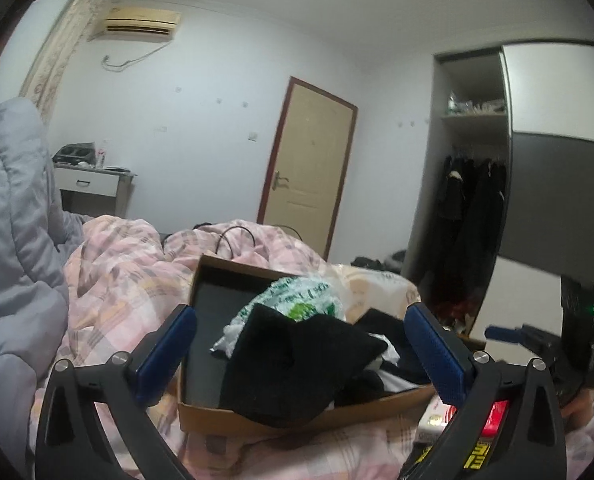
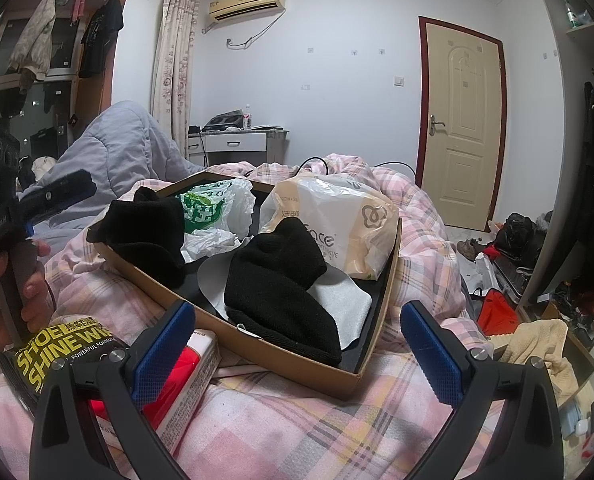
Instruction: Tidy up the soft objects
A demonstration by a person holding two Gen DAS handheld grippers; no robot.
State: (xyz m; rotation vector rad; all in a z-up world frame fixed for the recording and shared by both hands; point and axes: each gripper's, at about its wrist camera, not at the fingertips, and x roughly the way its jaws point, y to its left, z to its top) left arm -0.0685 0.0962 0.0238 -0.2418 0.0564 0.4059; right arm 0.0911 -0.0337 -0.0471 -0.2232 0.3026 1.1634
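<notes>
Cardboard box, shallow, black-lined, set on pink checked quilt of the bed. Held within: black knit piece near the front wall, lying on a grey sheet; second black knit piece draped over the left rim; green-printed plastic bag at the back; beige tissue pack at the right rear. Left claw spread wide, nothing between its pads, level before the box and the draped black piece. Right claw likewise wide and empty, aimed at the front corner of the box. No earlier view supplied. Step judged: seating soft items fully inside the box. Advised: pinch at a thick fold of the draped knit, not a loose edge; lift clear of the rim; lay flat in bare floor of the box; plastic bag left undisturbed. Lettering read: "SHOE SHINE WIPES… POWERFUL FORMULA" on black packet, partly hidden; "…ace" on tissue pack. Red-and-white carton beside packet, print illegible.
</notes>
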